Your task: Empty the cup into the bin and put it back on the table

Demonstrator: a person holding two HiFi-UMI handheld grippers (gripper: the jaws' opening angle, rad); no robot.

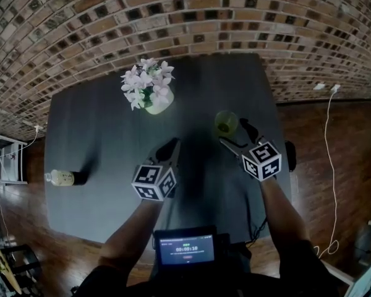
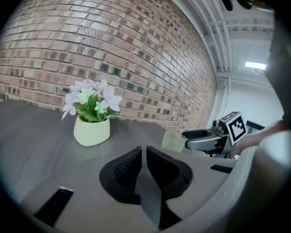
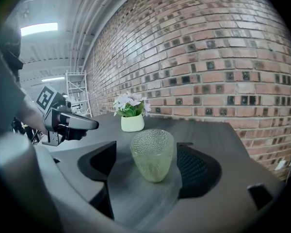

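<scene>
The left gripper is hovering over the dark grey surface with its jaws pressed together, holding nothing. The bumpy green glass cup is standing untouched between the spread jaws of the right gripper. This is probably the pick-up step, so gentle squeezing is coming next. The surface's right edge is sitting near, so lifting straight up seems safest.

The cup is showing as pale green translucent glass with a pebbled, bumpy skin, and the table under it is looking matt, dark grey and faintly grained. The brick wall is presenting a rough, uneven face, the flower pot is looking smooth and softly satin, and the floor is gleaming like polished wood. The pads of the right gripper are showing matt black with fine ribbing
</scene>
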